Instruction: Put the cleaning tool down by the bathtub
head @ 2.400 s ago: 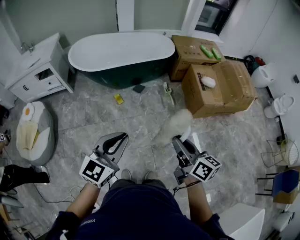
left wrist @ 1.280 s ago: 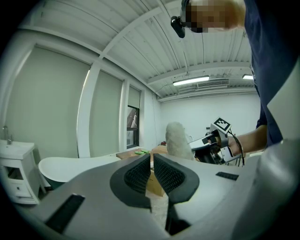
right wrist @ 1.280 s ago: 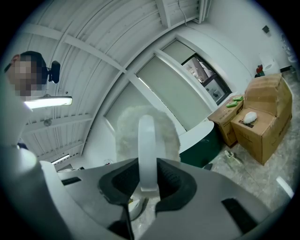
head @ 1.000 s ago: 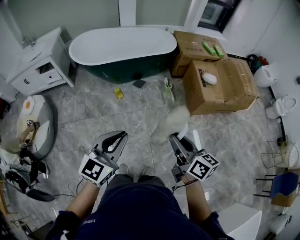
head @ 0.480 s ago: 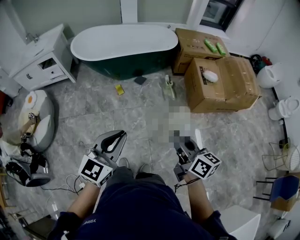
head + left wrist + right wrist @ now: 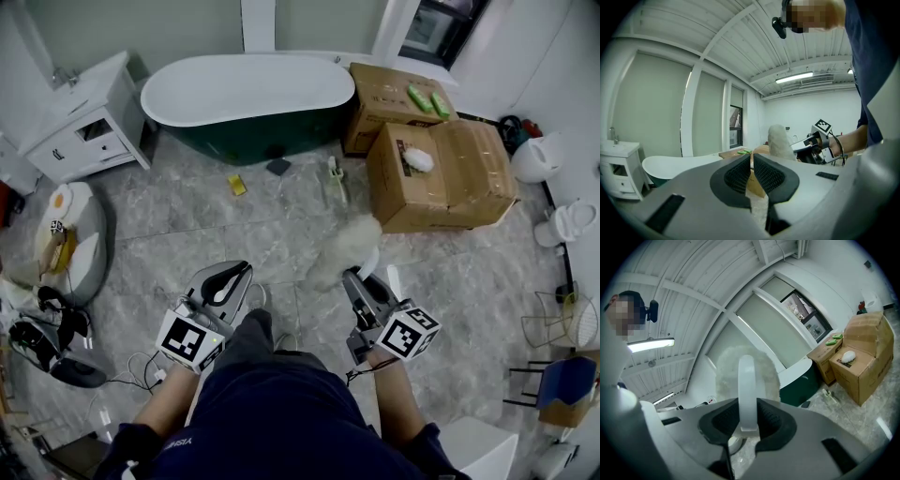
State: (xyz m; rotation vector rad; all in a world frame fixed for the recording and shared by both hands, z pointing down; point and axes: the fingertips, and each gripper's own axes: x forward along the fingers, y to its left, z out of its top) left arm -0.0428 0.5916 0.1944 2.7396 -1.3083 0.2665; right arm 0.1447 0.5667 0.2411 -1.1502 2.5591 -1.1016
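Note:
My right gripper [image 6: 360, 281] is shut on the white plastic handle [image 6: 746, 390] of the cleaning tool. The tool's fluffy white head [image 6: 343, 247] sticks out ahead of the jaws, well above the floor, and also shows in the left gripper view [image 6: 778, 140]. In its own view, the right gripper [image 6: 746, 420] pinches the handle between both pads. The left gripper [image 6: 228, 280] hangs level with it to the left, pads [image 6: 739, 174] nearly touching and nothing between them. The white bathtub with a dark green outside [image 6: 248, 94] stands across the room, far ahead of both grippers.
Two cardboard boxes [image 6: 441, 173] stand right of the tub. On the floor by the tub lie a yellow sponge [image 6: 238, 186], a dark pad [image 6: 278, 167] and a green-white brush [image 6: 335, 180]. A white cabinet [image 6: 75, 131] and a cushioned bed [image 6: 66, 244] are at the left.
The person's knee has come forward between the grippers. Both grippers keep their pose, and the tool stays in the right jaws.

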